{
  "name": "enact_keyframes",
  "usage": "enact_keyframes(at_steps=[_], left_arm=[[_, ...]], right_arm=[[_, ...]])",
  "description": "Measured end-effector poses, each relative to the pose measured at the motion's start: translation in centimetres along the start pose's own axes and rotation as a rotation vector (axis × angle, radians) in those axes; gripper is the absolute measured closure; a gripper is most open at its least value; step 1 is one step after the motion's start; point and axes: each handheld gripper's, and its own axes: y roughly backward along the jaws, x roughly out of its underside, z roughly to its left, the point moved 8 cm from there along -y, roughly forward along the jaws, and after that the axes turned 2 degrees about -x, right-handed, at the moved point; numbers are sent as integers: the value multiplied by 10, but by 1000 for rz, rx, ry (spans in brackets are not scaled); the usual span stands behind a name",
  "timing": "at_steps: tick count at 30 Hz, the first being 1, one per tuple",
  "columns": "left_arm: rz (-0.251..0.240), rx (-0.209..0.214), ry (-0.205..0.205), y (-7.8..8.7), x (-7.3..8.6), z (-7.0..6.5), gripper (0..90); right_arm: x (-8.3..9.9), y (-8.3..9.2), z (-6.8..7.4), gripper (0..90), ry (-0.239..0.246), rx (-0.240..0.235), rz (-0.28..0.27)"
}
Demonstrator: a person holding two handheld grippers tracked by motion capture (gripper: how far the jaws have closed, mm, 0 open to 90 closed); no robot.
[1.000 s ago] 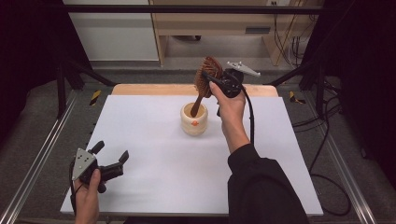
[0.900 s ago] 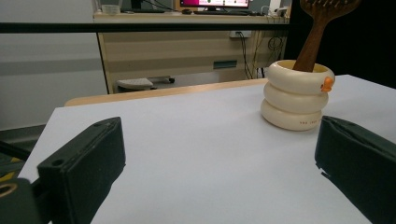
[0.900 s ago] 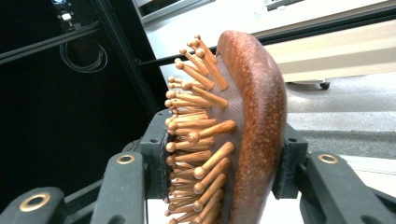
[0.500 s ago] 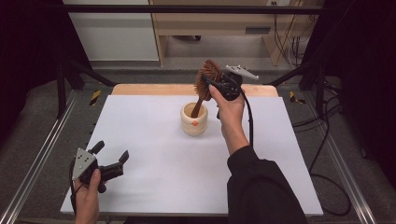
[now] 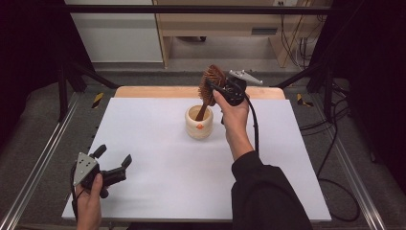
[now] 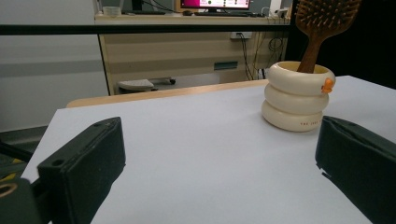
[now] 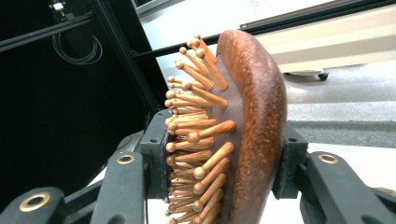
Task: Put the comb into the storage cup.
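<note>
Gripping brush [image 5: 211, 81] head between right gripper [image 5: 221, 88] jaws, handle down in cup [image 5: 199, 125]; release seemingly left. Left gripper [image 5: 114, 163] wide open, empty.

Even overhead light brightens the white table [image 5: 158, 143], with soft, faint shadows; the surroundings fall dark. The close black jaws blur, and the wooden hairbrush [image 7: 233, 135] looks sharp, faintly glossy.
</note>
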Motion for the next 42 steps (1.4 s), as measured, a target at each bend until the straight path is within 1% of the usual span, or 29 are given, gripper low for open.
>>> enact_keyframes(at_steps=[19,29,35,37,42], left_arm=[[-3,2,3,0,0,0,18],[-2,2,2,0,0,0,18],[-2,2,1,0,0,0,18],[-3,2,0,0,-1,0,18],[-4,1,1,1,-1,0,18]], right_arm=[[11,-5,-3,511,2,7,12],[14,-5,-7,511,-9,9,10],[15,-6,-6,511,-13,5,8],[17,-6,-6,511,-24,4,11],[19,-6,-8,511,-28,4,8]])
